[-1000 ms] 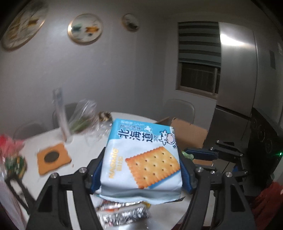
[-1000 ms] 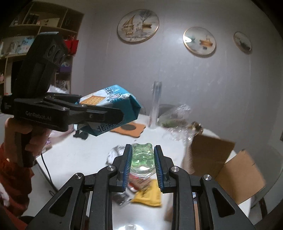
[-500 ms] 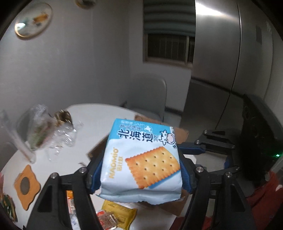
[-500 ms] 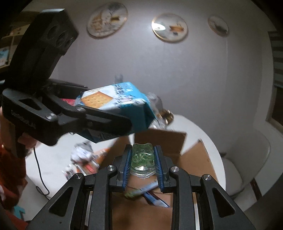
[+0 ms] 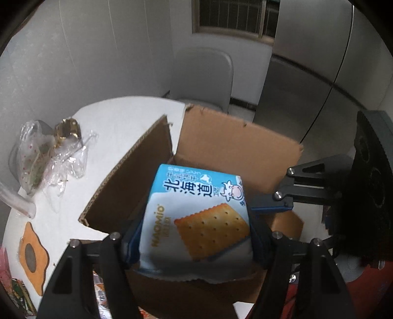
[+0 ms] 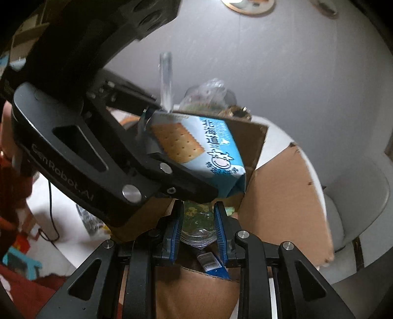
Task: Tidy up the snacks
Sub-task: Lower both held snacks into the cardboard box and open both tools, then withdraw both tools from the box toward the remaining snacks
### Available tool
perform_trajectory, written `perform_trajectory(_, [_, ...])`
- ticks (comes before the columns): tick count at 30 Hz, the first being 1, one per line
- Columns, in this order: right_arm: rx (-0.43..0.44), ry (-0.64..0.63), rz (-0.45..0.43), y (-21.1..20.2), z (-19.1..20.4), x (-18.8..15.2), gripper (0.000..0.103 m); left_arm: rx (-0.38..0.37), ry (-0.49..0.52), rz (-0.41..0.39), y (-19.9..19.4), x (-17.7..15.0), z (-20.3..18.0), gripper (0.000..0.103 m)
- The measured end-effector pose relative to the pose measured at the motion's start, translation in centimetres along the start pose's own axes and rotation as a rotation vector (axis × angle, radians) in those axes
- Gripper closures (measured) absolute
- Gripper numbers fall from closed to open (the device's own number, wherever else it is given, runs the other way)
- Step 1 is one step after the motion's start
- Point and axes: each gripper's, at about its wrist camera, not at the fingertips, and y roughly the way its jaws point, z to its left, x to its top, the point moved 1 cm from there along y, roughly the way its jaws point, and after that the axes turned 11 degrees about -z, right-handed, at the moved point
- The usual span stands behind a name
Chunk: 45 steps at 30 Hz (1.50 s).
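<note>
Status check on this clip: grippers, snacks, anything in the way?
Left gripper shut on cracker pack, over open box. Right gripper shut on green jelly cup, also over box. Left gripper crosses above the right; flaps open.

I am working in a home, in what looks like a dining corner beside the kitchen. A round white table (image 5: 118,117) stands close to a plain grey wall (image 5: 98,49), with a pale moulded dining chair (image 5: 203,71) pushed in at its far side. Behind that chair I see a barred window (image 5: 235,17) and a tall stainless-steel refrigerator (image 5: 319,61). From the right wrist view, a decorative round plate (image 6: 248,5) hangs on the wall. Household clutter fits the same reading: an orange flower-shaped coaster (image 5: 32,255), crumpled clear plastic bags (image 5: 49,152), and an open cardboard box (image 5: 235,147) resting at the table's edge.
</note>
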Motion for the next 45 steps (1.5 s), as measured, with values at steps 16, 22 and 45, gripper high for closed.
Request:
perform_trajectory(16, [0.042, -0.028, 0.231, 3.5, 0.0, -0.4, 0.082, 0.048, 0.074, 0.13, 2.4, -0.5, -0.2, 0.036])
perform_trajectory(22, [0.029, 0.004, 0.22, 1.8, -0.7, -0.3, 0.081, 0.046, 0.063, 0.025, -1.1, 0.0, 0.2, 0.025])
perform_trajectory(45, [0.25, -0.167, -0.049, -1.0, 17.5, 5.1, 0.072, 0.38, -0.253, -0.203, -16.9, -18.5, 11.2, 0.002])
